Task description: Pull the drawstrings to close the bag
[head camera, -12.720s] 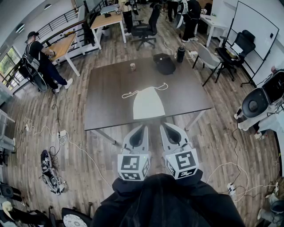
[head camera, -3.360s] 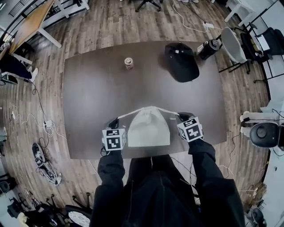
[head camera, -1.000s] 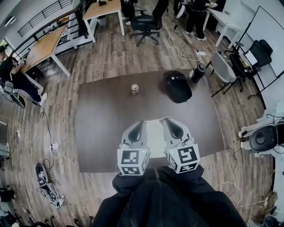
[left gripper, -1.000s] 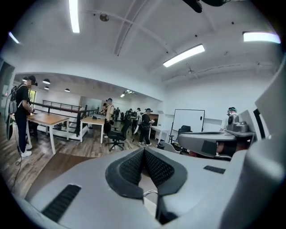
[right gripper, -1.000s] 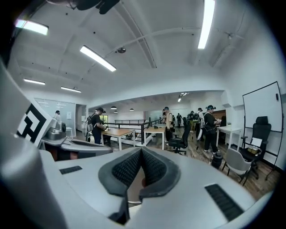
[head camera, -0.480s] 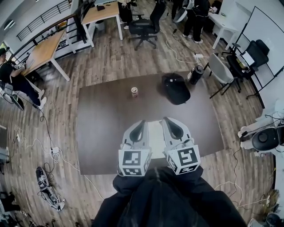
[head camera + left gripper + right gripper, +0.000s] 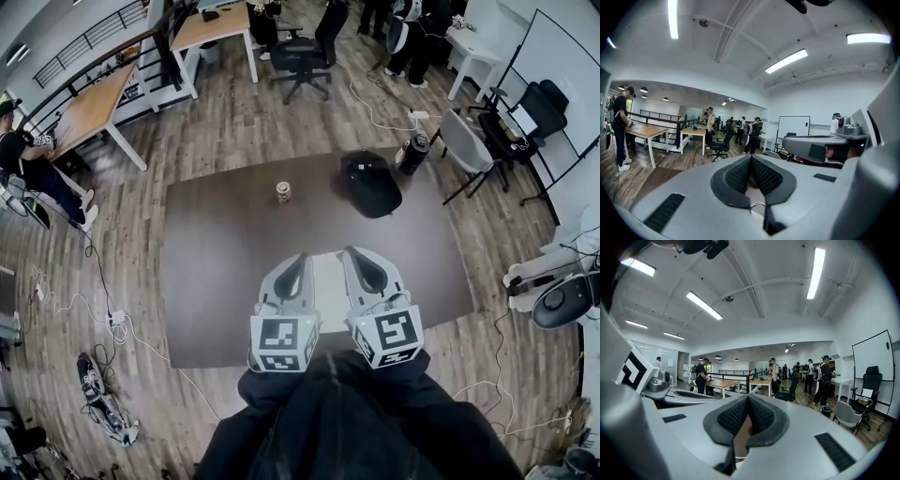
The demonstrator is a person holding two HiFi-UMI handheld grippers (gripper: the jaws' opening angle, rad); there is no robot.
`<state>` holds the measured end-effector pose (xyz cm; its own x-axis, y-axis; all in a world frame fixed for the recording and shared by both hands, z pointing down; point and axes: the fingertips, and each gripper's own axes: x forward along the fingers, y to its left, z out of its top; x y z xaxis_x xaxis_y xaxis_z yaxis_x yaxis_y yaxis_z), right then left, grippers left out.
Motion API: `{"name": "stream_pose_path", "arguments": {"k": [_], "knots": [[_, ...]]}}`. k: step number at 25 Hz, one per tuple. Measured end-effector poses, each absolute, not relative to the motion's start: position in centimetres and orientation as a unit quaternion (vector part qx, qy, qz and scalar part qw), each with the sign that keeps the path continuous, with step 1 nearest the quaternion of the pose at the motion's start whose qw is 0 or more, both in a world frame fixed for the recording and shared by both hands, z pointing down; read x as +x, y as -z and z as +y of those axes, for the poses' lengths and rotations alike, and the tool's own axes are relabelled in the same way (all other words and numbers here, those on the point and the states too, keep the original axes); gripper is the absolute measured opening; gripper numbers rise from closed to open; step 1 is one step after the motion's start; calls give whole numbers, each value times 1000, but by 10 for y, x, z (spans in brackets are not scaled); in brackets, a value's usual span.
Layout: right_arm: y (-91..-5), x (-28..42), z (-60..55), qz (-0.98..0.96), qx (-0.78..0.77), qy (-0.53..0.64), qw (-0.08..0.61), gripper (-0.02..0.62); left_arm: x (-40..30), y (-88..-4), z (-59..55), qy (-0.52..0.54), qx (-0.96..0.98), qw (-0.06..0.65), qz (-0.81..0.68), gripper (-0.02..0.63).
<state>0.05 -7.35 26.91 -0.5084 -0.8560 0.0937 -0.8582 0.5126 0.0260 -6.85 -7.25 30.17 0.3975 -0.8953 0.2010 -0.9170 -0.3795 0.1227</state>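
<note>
White cloth bag (image 7: 329, 281) flat on the dark brown table (image 7: 216, 272), close to the near edge, showing only as a pale strip between the two claws and largely covered by them. Thin pale line of drawstring (image 7: 323, 255) at the bag's far end, on the tabletop, too fine to follow further

Left claw (image 7: 301, 258) and right claw (image 7: 348, 251) held up side by side just under the head camera, well above the table, both pointing forward and roughly level, marker cubes toward the person's dark sleeves. In the left gripper view, ribbed black pads pressed together tip to tip, nothing pinched between them; same in the right gripper view, pads closed on each other and empty. Neither claw touching the bag or the drawstring

Farther across the table, a small can (image 7: 283, 191) standing upright, a black cap (image 7: 370, 183) to its right, both well apart from the bag. Dark bottle (image 7: 413, 154) on the wooden floor (image 7: 234, 103) just past the table's far right corner, beside a grey chair (image 7: 462, 139)
</note>
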Motion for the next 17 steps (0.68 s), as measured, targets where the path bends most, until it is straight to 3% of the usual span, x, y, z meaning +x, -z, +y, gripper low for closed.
{"name": "stream_pose_path", "arguments": {"k": [17], "knots": [[-278, 1, -72, -867, 495, -10, 61, 21, -61, -311, -73, -57, 837, 109, -534, 32]]}}
